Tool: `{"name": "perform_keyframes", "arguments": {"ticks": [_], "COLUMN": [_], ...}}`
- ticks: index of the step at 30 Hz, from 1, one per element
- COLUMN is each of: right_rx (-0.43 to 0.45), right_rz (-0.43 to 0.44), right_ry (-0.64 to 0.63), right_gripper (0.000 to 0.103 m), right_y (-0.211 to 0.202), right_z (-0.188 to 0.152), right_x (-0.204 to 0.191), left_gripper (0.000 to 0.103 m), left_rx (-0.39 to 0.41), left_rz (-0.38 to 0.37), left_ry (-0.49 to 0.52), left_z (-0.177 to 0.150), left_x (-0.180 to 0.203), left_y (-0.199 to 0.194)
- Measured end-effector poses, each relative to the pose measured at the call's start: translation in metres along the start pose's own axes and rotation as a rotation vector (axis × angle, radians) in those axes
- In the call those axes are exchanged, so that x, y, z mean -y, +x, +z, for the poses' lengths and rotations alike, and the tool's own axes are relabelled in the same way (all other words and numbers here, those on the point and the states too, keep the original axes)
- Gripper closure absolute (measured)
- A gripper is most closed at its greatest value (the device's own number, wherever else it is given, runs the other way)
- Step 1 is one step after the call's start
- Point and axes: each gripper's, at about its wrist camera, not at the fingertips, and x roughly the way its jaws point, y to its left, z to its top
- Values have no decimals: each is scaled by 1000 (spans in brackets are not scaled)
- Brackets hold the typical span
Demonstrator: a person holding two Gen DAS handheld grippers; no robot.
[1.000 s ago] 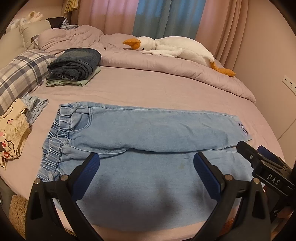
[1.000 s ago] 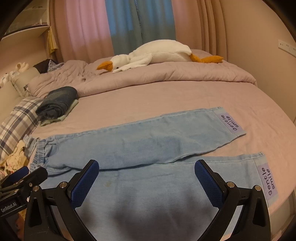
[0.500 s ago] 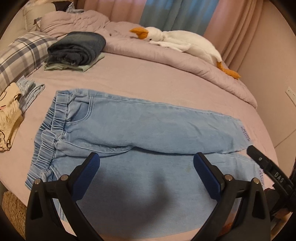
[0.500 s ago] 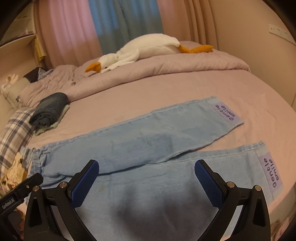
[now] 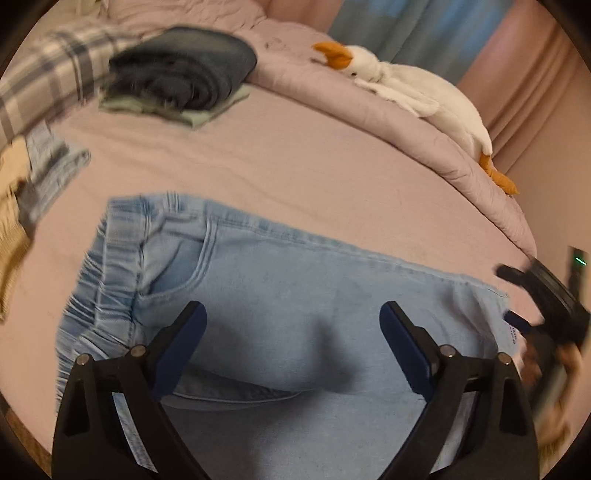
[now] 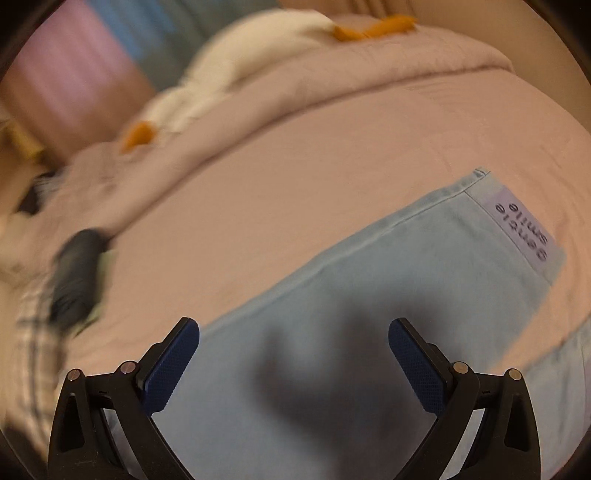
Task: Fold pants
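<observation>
Left wrist view: the left gripper (image 5: 291, 321) has its fingers (image 5: 184, 332) spread wide with nothing between them, though they have just been closing a little. The light-blue pants (image 5: 295, 280) lie flat on the bed (image 5: 295, 155), directly below and ahead of the fingers. Their long axis runs from the elastic waistband (image 5: 107, 266) at 9 o'clock to the leg hems at 3 o'clock, across the line the fingers point along. The crotch seam, where the two legs part, shows just under the left finger at 6 o'clock. This gripper is the one nearer the waistband, so it would likely take the waist end for a fold. At 3 o'clock a dark blurred shape is the right gripper (image 5: 543, 295), over the hem end.

Right wrist view: the right gripper (image 6: 293, 350) is released too, fingers (image 6: 173, 369) apart and bare. The far leg runs from below the fingers out to 2 o'clock, ending in a pale cuff label (image 6: 521, 229); the near hem is only partly visible at the 4 o'clock edge.

The bed carries a smooth mauve sheet, a rumpled quilt (image 5: 388, 110) at 12 o'clock with a plush goose (image 5: 406, 92) on it, a stack of folded dark clothes (image 5: 181, 77) at 11 o'clock, a plaid pillow (image 5: 48, 85), and pink and blue curtains (image 5: 388, 29) behind.
</observation>
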Motion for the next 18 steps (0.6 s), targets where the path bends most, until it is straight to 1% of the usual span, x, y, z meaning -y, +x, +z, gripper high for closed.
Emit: {"name": "perform_keyframes", "arguments": {"ticks": [2, 4, 6, 8, 10, 11, 12, 13, 14, 15, 16, 18], "right_rx": [-33, -53, -50, -39, -22, -5, 16, 32, 48, 56, 62, 55], "right_rz": [-102, -155, -198, -269, -368, -385, -387, -390, -396, -403, -393, -256], "right_ry": [52, 83, 112, 80, 3, -18, -30, -27, -15, -1, 11, 48], "right_gripper": [1, 4, 4, 5, 17, 21, 28, 43, 53, 76, 90, 100], "right_y": [34, 61, 82, 95, 100, 100, 98, 95, 90, 84, 78, 59], "right_z": [20, 33, 44, 46, 40, 37, 35, 32, 30, 29, 29, 29], "right_x": [6, 12, 20, 20, 9, 6, 4, 7, 12, 17, 24, 39], "left_gripper": [9, 9, 9, 9, 9, 9, 9, 9, 9, 9, 9, 9], "left_rx": [-24, -20, -19, -22, -18, -18, -20, -24, -30, -35, -35, -36], "left_rz": [3, 4, -3, -6, -9, -9, -6, -7, -14, -27, -34, -52], "left_ry": [0, -4, -5, -11, -30, -41, -56, -64, -72, -79, -84, -102], "left_z": [0, 1, 3, 3, 4, 5, 5, 7, 7, 7, 7, 9], "left_x": [-2, -2, -2, -2, -4, -4, -6, -5, -4, -4, -4, -2], "left_y": [5, 7, 7, 9, 11, 12, 12, 14, 14, 13, 13, 11]}}
